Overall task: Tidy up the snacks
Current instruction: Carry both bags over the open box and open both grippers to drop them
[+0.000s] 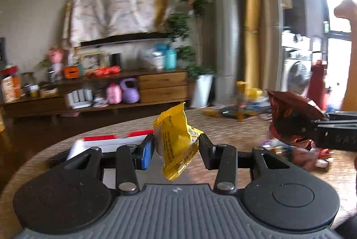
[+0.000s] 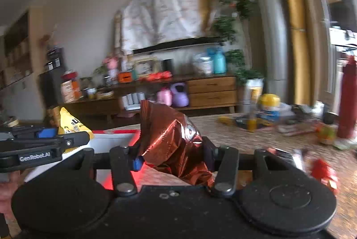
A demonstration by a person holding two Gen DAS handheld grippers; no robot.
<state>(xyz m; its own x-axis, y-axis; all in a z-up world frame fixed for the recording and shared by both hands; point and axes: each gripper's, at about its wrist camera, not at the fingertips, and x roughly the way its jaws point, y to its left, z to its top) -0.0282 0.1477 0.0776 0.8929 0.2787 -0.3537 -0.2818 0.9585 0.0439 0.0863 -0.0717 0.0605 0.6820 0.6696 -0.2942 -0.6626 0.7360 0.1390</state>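
Observation:
My left gripper [image 1: 176, 145] is shut on a yellow snack packet [image 1: 176, 140], held above the round wooden table [image 1: 223, 127]. My right gripper [image 2: 171, 149] is shut on a crinkled reddish-brown foil snack bag [image 2: 171, 138], also lifted off the table. In the left wrist view the foil bag [image 1: 287, 118] and the right gripper [image 1: 312, 127] show at the right edge. In the right wrist view the left gripper [image 2: 73, 138] with the yellow packet [image 2: 69, 125] shows at the left. A white box with a red rim [image 1: 107, 143] [image 2: 111, 138] lies on the table just beyond both grippers.
Loose red and pink snack wrappers [image 1: 305, 154] [image 2: 323, 172] lie on the table to the right. A yellow-lidded jar [image 2: 270, 102], bottles and clutter stand at the table's far side, with a tall red bottle [image 2: 348, 100]. A wooden sideboard [image 1: 162, 84] lines the far wall.

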